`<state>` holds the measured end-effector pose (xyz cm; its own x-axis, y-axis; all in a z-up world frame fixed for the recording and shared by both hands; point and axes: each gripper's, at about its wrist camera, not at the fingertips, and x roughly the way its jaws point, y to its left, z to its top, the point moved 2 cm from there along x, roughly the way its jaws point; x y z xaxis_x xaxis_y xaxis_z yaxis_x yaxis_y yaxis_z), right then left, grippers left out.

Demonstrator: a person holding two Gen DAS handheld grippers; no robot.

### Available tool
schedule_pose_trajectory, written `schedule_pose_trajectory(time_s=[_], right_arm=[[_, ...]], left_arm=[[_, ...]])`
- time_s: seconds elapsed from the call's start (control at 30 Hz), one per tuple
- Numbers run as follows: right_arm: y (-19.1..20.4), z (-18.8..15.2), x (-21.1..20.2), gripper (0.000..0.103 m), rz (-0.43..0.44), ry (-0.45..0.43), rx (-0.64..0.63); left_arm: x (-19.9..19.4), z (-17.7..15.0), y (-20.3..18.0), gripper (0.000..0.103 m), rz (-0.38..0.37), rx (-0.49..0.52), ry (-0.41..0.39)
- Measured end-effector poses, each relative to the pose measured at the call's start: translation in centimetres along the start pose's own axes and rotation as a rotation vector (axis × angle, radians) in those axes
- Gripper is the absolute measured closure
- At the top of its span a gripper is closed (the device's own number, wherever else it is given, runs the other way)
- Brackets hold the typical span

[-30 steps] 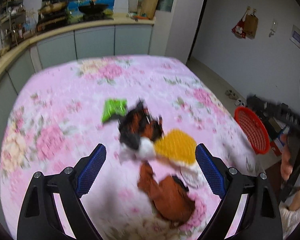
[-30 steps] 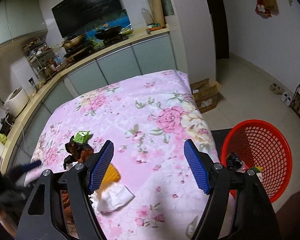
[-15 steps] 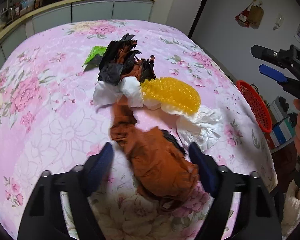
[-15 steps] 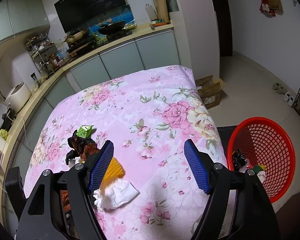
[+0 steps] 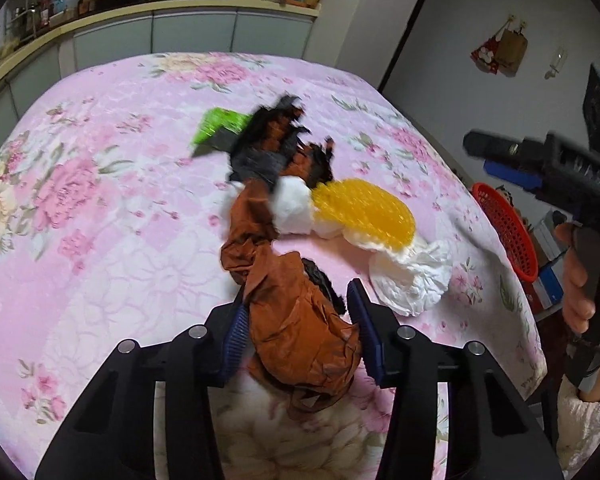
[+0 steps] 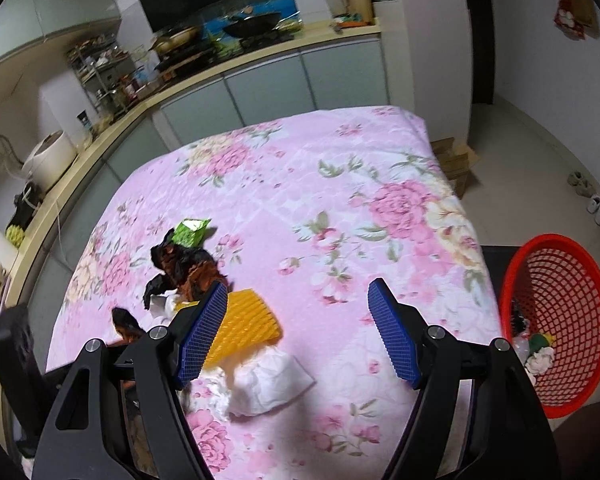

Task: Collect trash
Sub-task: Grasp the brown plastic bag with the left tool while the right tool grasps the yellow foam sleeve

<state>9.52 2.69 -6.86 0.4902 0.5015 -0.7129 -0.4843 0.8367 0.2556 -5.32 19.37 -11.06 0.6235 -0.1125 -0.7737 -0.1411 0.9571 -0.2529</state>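
A heap of trash lies on the pink floral tablecloth (image 5: 100, 220): a crumpled brown bag (image 5: 296, 332), a yellow foam net (image 5: 364, 212), white tissue (image 5: 412, 276), a black-and-brown wrapper (image 5: 276, 152) and a green packet (image 5: 220, 126). My left gripper (image 5: 300, 332) straddles the brown bag; its jaws are closing and both blue pads touch the bag's sides. My right gripper (image 6: 296, 332) hovers open over the cloth with nothing between its fingers, the foam net (image 6: 248, 320) and tissue (image 6: 268, 380) just left of it. A hand holds it at the right of the left wrist view (image 5: 484, 156).
A red mesh basket (image 6: 580, 280) with some trash inside stands on the floor beyond the table's right edge. A kitchen counter (image 6: 220, 76) wraps the far side and left. A cardboard box (image 6: 456, 160) and shoes (image 6: 584, 188) lie on the floor.
My left gripper sank onto the brown bag and its jaws narrowed from wide apart to touching it. The right gripper drifted left over the table, still open.
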Motion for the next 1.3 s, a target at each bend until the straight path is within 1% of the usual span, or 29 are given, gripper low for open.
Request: schedule_pose_trajectory(time_s=[0.17,0.2,0.27,0.43,0.63,0.8,0.97,1.0,1.1,1.2,1.3], right_arm=[[1.5,-0.1,1.2,0.032,0.024,0.034,-0.046],[1.9,-0.1,1.6,0.029,0.032,0.044,-0.059],[2.3,-0.3,2.1,0.018,0.046,0.064,-0.069],[3.5,-0.8,4.3,0.018,0.078,0.13,-0.1],[4.9,-1.8,6.9,0.018,0.095,0.212,-0.163],[5.4,-2.2,8.6,0.018,0.079,0.242,-0.205],[5.4,-2.5,8.9,0.018,0.078,0.232,-0.231],[5.4,-2.5,8.8,0.024,0.076,0.226,-0.236],[5.4,-2.3,8.7,0.035,0.085,0.222,-0.24],[5.5,-2.2,8.3,0.042,0.078,0.205,-0.251],[5.5,-1.9,7.6,0.044,0.073,0.18,-0.251]], left_arm=[[-2.4,0.9,2.0,0.058,0.029,-0.035,-0.061],[-2.7,1.1,2.3,0.058,0.035,-0.041,-0.072],[-3.6,1.5,3.2,0.058,0.053,-0.058,-0.099],[-4.7,2.1,4.7,0.058,0.069,-0.087,-0.13],[-4.7,2.3,5.4,0.058,0.07,-0.098,-0.13],[-4.4,2.4,5.8,0.058,0.069,-0.103,-0.129],[-4.1,2.4,6.2,0.058,0.072,-0.108,-0.125],[-4.1,2.4,6.2,0.058,0.073,-0.108,-0.124],[-4.0,2.4,6.2,0.058,0.074,-0.111,-0.122],[-4.0,2.4,6.2,0.058,0.079,-0.108,-0.123],[-4.0,2.4,6.0,0.058,0.088,-0.103,-0.127]])
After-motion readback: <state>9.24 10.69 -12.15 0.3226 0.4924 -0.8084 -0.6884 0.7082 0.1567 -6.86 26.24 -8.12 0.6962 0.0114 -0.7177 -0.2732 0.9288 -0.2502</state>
